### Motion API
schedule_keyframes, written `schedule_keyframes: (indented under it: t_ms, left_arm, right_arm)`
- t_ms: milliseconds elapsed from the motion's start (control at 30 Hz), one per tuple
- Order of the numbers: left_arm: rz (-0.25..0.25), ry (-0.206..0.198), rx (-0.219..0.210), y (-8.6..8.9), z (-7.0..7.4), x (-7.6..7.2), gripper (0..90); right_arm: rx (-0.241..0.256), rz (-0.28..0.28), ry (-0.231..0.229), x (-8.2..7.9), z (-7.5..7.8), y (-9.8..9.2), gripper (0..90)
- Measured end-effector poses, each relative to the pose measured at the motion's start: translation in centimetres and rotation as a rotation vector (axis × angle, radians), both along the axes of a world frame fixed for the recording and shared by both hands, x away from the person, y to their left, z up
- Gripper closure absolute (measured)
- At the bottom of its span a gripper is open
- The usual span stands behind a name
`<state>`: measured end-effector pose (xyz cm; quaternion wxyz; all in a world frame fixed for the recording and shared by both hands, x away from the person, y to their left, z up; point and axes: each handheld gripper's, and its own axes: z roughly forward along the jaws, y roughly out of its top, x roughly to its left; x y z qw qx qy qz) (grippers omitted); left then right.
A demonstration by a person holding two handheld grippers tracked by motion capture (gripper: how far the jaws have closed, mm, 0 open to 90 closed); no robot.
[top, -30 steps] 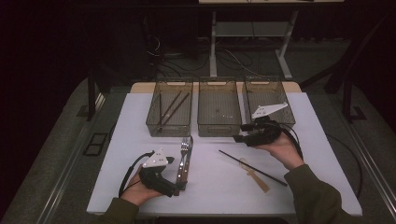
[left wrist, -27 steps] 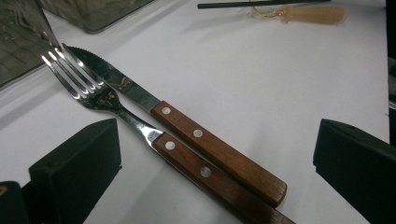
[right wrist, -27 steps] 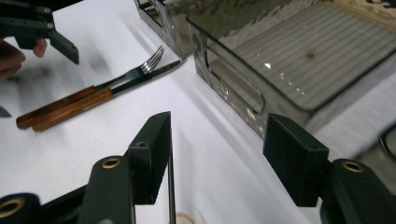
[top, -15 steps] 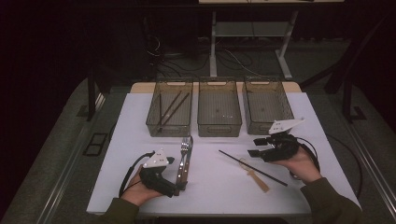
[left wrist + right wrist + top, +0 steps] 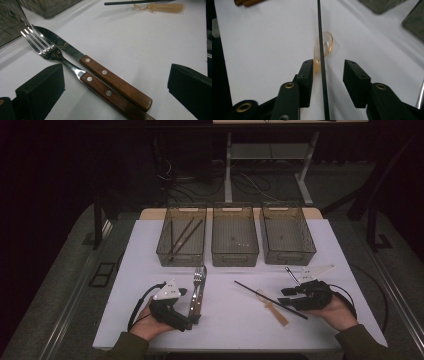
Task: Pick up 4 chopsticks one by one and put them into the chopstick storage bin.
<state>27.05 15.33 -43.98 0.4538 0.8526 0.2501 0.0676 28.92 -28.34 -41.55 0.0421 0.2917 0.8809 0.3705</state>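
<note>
A black chopstick (image 5: 265, 296) lies slantwise on the white table (image 5: 230, 330), across an amber plastic spoon (image 5: 272, 309). My right gripper (image 5: 284, 296) rests at the chopstick's near end, open, with the chopstick (image 5: 320, 37) running between its jaws and the spoon (image 5: 327, 42) just beyond the tips. A fork (image 5: 198, 279) and a knife (image 5: 196, 297) with wooden handles lie side by side at centre left. My left gripper (image 5: 192, 319) sits at their handle ends, jaws wide open on either side of the fork (image 5: 47, 51) and knife (image 5: 65, 47).
Three clear bins stand in a row at the back: the left bin (image 5: 162, 252) holds dark chopsticks (image 5: 182, 237), beside the middle bin (image 5: 235, 259) and right bin (image 5: 290, 259). A thin metal utensil (image 5: 291, 274) lies just behind my right gripper.
My right gripper has come down and back from the right bin to the table and now straddles the black chopstick's end. The left gripper has stayed put.
</note>
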Motion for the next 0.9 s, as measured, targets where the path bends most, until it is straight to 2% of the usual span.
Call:
schedule_keyframes:
  t_ms: [200,400,600,900]
  left_arm:
    - [-0.001,0.003,0.002,0.0,0.0,0.0,0.0]
    - [-0.009,0.002,0.008,-0.1,0.0,0.0,0.0]
    - [-0.012,0.002,0.004,-0.1,0.0,0.0,0.0]
    - [-0.014,0.002,0.007,-0.1,0.0,0.0,0.0]
  right_arm:
    - [-0.059,0.017,0.023,-0.7,-1.1,-0.3,68.0]
    - [-0.135,0.034,0.028,-0.5,-1.9,0.3,72.0]
    - [-0.164,0.051,0.026,-0.5,-2.1,0.7,76.6]
    - [-0.196,0.071,-0.004,-0.7,-2.2,1.0,81.8]
